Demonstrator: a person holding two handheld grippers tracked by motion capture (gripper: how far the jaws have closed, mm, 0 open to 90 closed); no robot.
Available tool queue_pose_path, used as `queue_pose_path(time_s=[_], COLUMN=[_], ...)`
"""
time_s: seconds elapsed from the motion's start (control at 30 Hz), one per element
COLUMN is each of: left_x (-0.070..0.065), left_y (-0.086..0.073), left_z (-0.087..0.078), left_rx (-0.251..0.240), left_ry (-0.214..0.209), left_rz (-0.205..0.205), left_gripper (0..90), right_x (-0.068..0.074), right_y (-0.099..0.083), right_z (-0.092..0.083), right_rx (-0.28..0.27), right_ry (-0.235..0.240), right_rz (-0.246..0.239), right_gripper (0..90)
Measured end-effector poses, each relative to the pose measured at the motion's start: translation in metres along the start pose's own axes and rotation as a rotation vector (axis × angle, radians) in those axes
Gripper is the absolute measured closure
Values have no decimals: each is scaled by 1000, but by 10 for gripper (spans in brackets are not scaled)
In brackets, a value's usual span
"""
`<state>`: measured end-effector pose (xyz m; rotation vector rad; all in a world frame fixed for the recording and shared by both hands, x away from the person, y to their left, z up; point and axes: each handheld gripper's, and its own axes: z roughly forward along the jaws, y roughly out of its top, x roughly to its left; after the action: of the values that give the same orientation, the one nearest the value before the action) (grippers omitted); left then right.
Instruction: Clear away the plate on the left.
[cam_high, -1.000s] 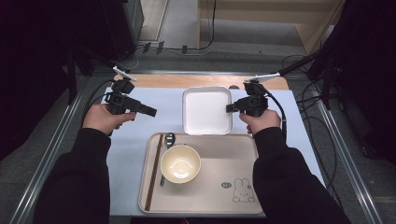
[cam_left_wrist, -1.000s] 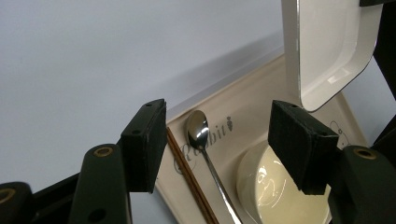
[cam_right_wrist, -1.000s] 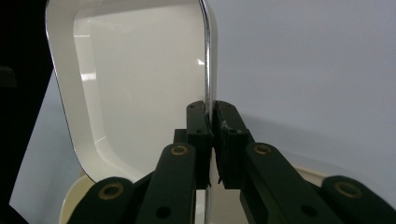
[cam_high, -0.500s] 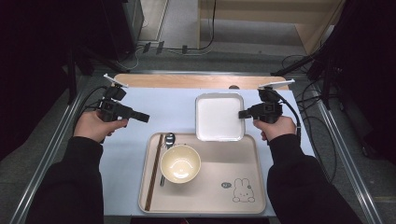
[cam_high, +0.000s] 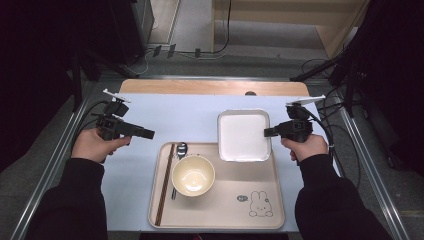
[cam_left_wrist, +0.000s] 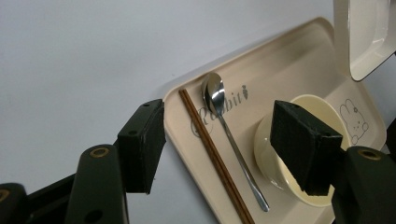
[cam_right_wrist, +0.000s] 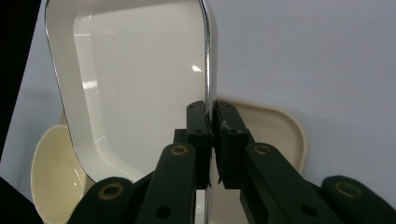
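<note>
Right gripper (cam_right_wrist: 209, 140) pinching white square dish (cam_high: 243, 135) by its rim to carry it over tray (cam_high: 260, 220); left gripper (cam_left_wrist: 229, 149) spread, empty.

Looks like a lab or test rig setup, not a kitchen: the worktop (cam_high: 190, 117) has a pale blue sheet and metal frame rails (cam_high: 55, 165), cables (cam_high: 215, 50) trail over a grey floor, and dark stands sit round the edges.

In the left gripper view we see the square white enamel dish (cam_left_wrist: 364, 37) cut off at 1 o'clock, and one black finger (cam_left_wrist: 306, 144) hides part of the cream round bowl (cam_left_wrist: 280, 161).
</note>
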<state>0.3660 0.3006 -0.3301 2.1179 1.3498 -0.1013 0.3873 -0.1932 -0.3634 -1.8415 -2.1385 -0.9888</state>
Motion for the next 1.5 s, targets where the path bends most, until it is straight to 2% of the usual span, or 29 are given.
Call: queue_pose_path(time_s=[0.3, 0.67, 1.1, 1.5], left_x=[5, 9, 15, 17], left_y=[-15, -28, -40, -46], left_z=[1, 5, 8, 12], left_rx=[-12, -25, -26, -21], left_ry=[0, -9, -10, -8], left_rz=[-8, -6, -27, -36], left_gripper=[363, 363, 364, 363], right_x=[-9, -23, -28, -34], right_y=[-16, -38, -56, -66], right_z=[5, 25, 47, 57], right_rx=[20, 75, 127, 143], right_ry=[7, 10, 17, 37], right_rz=[12, 35, 51, 86], right_gripper=[860, 860, 859, 857])
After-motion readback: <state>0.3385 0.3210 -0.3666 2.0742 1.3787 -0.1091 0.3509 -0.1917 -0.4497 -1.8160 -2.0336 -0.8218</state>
